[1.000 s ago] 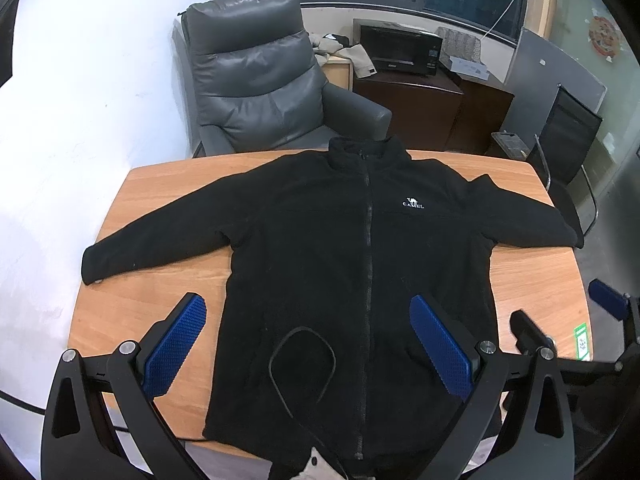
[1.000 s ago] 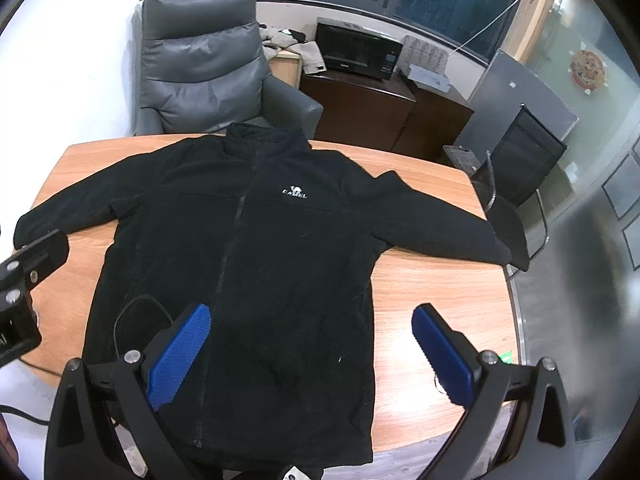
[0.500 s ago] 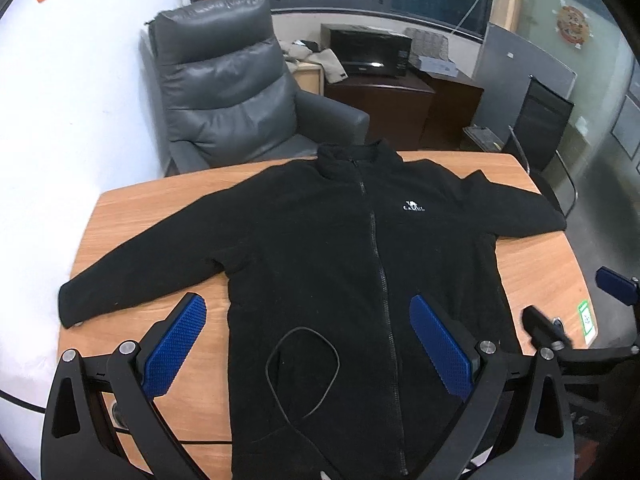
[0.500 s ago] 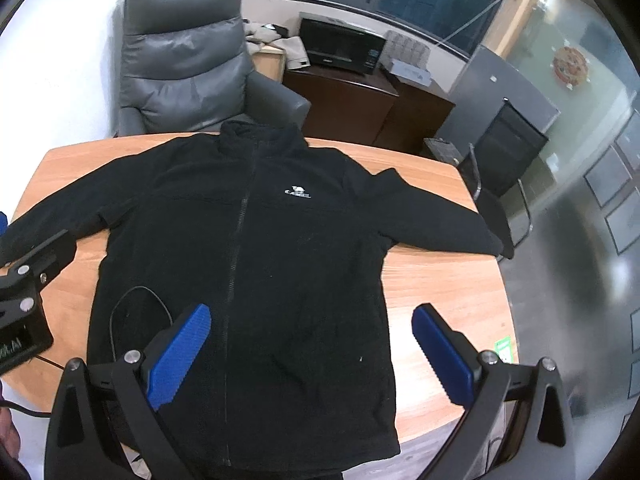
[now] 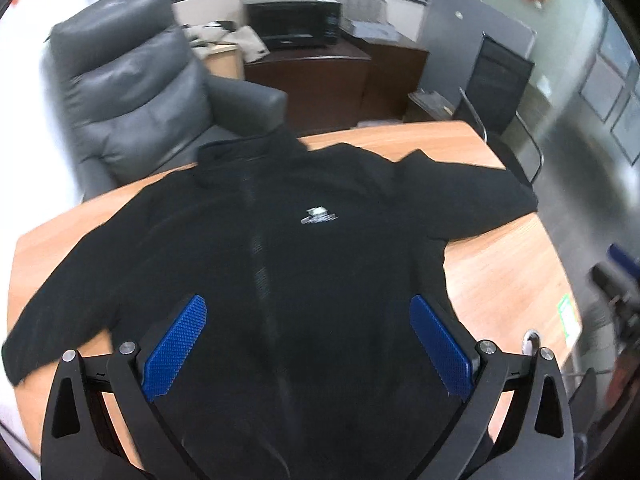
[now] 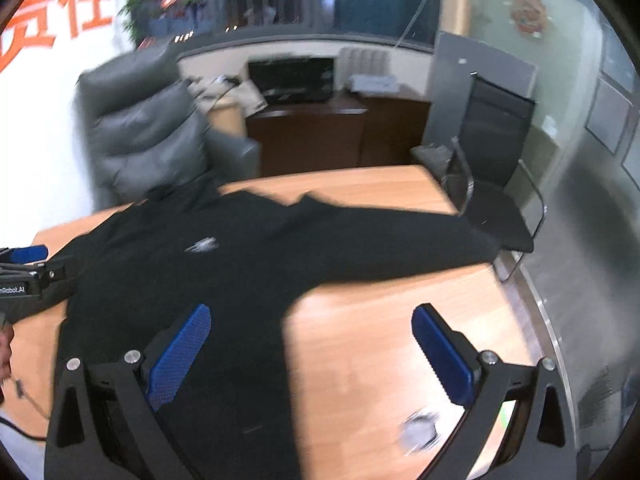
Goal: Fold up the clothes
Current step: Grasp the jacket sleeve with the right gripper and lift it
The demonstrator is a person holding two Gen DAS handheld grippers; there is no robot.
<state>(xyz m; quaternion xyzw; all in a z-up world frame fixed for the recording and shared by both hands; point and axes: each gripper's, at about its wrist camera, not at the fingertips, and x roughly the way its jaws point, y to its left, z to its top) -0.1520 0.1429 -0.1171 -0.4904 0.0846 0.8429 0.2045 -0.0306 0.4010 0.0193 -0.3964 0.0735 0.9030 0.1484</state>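
A black fleece jacket (image 5: 304,264) with a small white chest logo (image 5: 319,216) lies face up and spread flat on the wooden table (image 5: 504,264), both sleeves stretched out. My left gripper (image 5: 308,344) hangs open above the jacket's lower body, its blue pads wide apart. In the right wrist view the same jacket (image 6: 224,272) fills the left half, its sleeve (image 6: 420,240) reaching toward the table's right edge. My right gripper (image 6: 312,348) is open over the jacket's side hem and bare wood (image 6: 368,352). Both views are motion-blurred.
A grey leather armchair (image 5: 132,96) stands behind the table at the left. A dark cabinet with a microwave (image 5: 296,24) is at the back. A black office chair (image 6: 496,160) sits by the table's right end. The left gripper's body (image 6: 24,276) shows at the right view's left edge.
Both grippers have dropped closer to the jacket and tilted forward, so the jacket looms larger. The right gripper has swung toward the right sleeve side. The jacket itself has not moved.
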